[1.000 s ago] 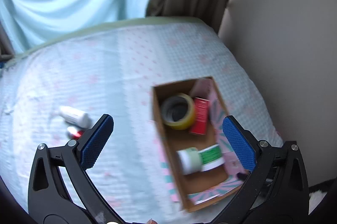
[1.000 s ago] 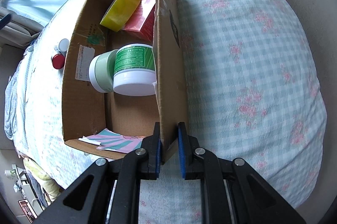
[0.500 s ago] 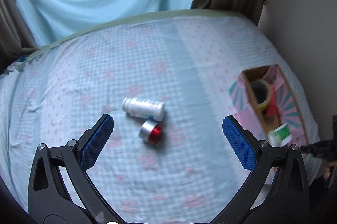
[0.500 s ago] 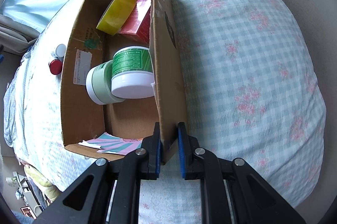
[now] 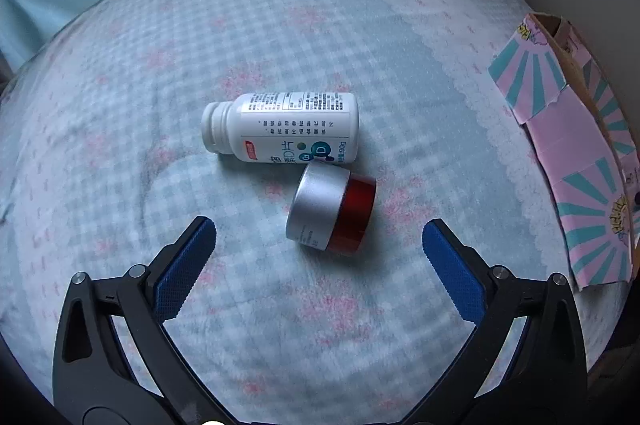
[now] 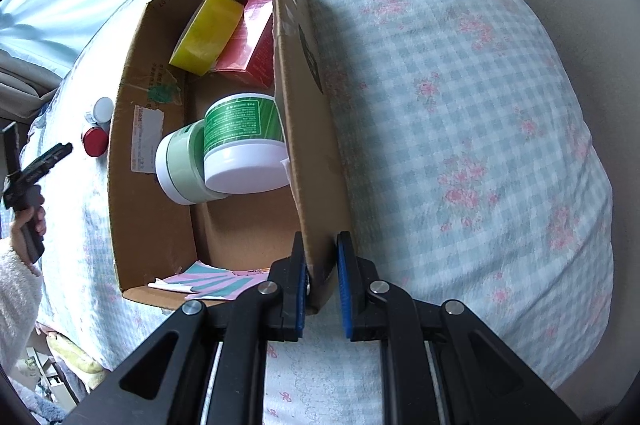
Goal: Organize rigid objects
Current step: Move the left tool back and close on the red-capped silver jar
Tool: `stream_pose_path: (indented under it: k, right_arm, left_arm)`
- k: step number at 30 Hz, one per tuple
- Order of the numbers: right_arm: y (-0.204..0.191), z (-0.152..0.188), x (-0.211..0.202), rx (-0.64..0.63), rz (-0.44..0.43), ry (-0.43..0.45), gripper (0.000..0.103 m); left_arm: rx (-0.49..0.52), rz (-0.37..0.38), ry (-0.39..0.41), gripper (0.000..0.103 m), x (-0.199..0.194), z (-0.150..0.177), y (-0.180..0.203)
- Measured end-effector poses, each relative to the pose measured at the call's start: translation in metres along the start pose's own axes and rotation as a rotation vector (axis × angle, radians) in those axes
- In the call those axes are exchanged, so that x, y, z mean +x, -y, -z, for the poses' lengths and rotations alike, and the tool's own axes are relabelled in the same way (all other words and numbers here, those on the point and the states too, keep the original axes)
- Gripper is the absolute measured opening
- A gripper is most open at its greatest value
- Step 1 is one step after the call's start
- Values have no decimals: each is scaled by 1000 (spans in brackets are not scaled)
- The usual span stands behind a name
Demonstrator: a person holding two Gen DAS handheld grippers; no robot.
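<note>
Lying on the checked bedspread [image 5: 120, 97], a white bottle [image 5: 288, 127] and red jar [image 5: 332, 211] are framed by the spread-wide left gripper [image 5: 319, 253]. The cardboard box [image 6: 308, 129] wall is clamped by the right gripper [image 6: 321, 289].

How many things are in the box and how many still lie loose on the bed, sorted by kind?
Jars: 3, two in the box (green-label jar, pale green jar), one red jar on the bed
Bottles: 1, white bottle on the bed
Tape rolls: 1, yellow tape
Cartons: 1, red carton
Total: 6
</note>
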State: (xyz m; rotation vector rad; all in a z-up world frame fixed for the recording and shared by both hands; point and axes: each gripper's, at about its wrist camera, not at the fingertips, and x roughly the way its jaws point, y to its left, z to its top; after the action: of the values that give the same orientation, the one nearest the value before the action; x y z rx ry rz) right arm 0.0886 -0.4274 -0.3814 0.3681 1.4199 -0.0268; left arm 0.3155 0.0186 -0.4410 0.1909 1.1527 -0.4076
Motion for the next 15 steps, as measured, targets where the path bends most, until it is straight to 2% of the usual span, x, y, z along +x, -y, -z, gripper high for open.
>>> stream_pose_path:
  k: [5, 9, 11, 15]
  right_arm:
    - [-1, 1, 0, 10, 7, 4, 13]
    - [-2, 2, 0, 9, 16, 10, 12]
    - [-2, 2, 0, 13, 17, 12, 12]
    - [-2, 4, -1, 17, 21, 19, 12]
  left_arm:
    - [80, 32, -39, 74, 31, -5, 3]
    - [118, 32, -36, 72, 39, -8, 6]
    - [122, 36, -39, 61, 41, -9, 6]
    - [126, 30, -55, 54, 46, -10, 5]
